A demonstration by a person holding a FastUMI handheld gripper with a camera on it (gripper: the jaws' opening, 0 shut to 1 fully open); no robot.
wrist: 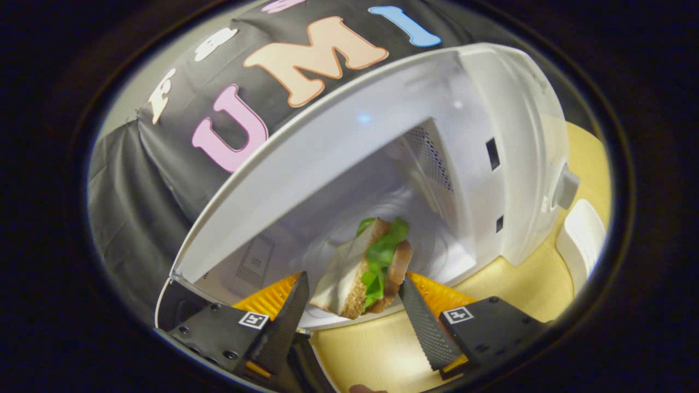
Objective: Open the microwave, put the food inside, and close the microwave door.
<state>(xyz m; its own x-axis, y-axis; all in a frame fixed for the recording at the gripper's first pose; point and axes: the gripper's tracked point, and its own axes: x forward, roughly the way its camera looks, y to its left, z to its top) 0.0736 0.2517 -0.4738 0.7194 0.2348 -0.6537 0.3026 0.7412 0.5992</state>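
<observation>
The white microwave (491, 98) stands open on a wooden table (519, 284), and I see its pale cavity (338, 202) straight ahead. A sandwich (377, 256) of toasted bread and green lettuce hangs tilted on its edge at the cavity's front lip, over the round glass plate (437, 256). My gripper (352, 286) is shut on the sandwich, one finger pressing each bread face. The open door (166, 303) hangs to the left, just beyond the left finger.
A round knob (566, 188) sticks out of the microwave's control side on the right. A white rounded object (581, 240) lies on the table beside that side. The black cloth wall rises behind the microwave. A fingertip (365, 388) shows below the gripper.
</observation>
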